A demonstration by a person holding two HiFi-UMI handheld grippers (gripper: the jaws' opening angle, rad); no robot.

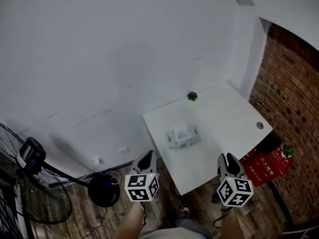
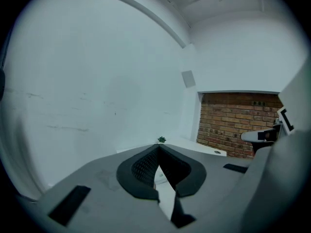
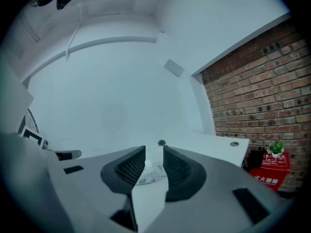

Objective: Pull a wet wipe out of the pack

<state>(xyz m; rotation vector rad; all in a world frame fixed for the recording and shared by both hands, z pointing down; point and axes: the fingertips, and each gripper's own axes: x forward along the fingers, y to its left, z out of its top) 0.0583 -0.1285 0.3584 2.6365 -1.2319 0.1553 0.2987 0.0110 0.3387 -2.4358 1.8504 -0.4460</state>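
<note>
Head view showed me at the approach step, nothing grasped yet: the soft white-and-green wet wipe pack (image 1: 182, 136) lay near the middle of the white rectangular table (image 1: 224, 113), well apart from both tools. My left gripper (image 1: 147, 156) had its jaws meeting at the tips, empty; the right gripper (image 1: 228, 158) stood slightly parted, also empty. I judged both needed bringing forward and down, one to pin the pack, one to pinch the wipe. A small green plant (image 1: 192, 96) sat at the table's far edge, a red brick wall (image 1: 289, 83) rose on the right, and a black standing fan (image 1: 30, 183) stood on the left.
</note>
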